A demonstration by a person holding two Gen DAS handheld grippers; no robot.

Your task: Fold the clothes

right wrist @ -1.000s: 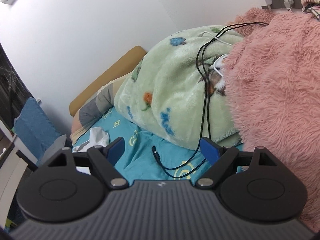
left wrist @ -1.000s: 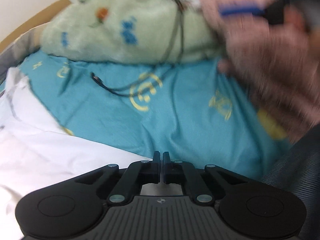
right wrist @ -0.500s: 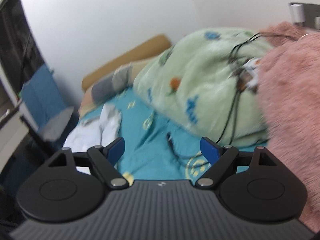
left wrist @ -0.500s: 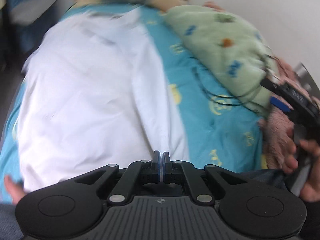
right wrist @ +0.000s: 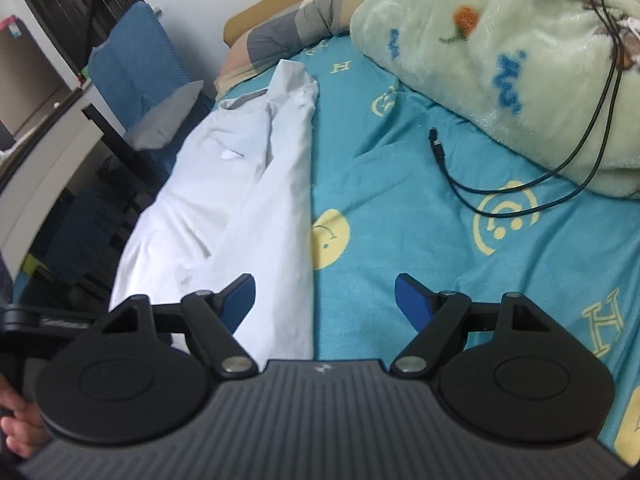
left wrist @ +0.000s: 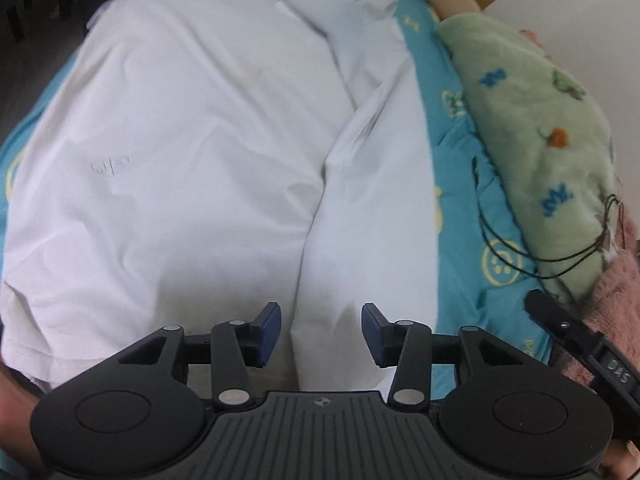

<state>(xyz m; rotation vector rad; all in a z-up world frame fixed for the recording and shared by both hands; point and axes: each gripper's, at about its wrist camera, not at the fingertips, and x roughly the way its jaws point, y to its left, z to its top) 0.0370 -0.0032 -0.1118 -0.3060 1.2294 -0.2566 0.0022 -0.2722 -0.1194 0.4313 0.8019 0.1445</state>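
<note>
A teal bedsheet [right wrist: 400,184] printed with yellow smiley faces and letters covers the bed. A pale green fleece blanket [right wrist: 520,52] with blue and orange motifs lies bunched along the wall side, black cables [right wrist: 532,184] trailing off it onto the sheet. A pink fluffy blanket [left wrist: 616,280] adjoins it. A blue chair [right wrist: 132,64] stands beside the bed.

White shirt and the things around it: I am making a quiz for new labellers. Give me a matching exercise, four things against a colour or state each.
Things:
1. white shirt
2. black cable
3. fleece blanket
4. left tongs

States:
A. pale green
B. open, empty
C. spread flat on the bedsheet
D. loose plug end lying on the sheet

Pairs: 1-C, 2-D, 3-A, 4-B
</note>
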